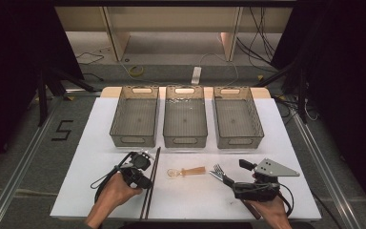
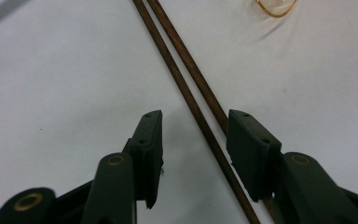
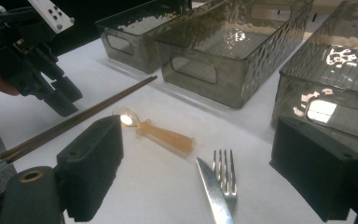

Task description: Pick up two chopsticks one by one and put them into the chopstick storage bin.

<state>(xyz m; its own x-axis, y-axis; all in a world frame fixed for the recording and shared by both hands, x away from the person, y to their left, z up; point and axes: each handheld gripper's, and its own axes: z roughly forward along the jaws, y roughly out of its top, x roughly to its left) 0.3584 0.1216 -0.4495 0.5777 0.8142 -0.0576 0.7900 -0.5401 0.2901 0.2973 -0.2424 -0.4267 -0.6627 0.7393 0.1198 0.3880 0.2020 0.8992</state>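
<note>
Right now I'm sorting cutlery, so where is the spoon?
In the high view the spoon lies on the white table near its middle, in front of the middle bin, between the chopsticks and the fork.

White table (image 1: 95, 133) carries three bins in a row at the far side: left (image 1: 134, 116), middle (image 1: 185, 116), right (image 1: 237, 117). Nearer, chopsticks (image 1: 151, 181) lie together, then a spoon (image 1: 187, 171), and a fork (image 1: 218, 169) beside a knife (image 1: 217, 175).
</note>
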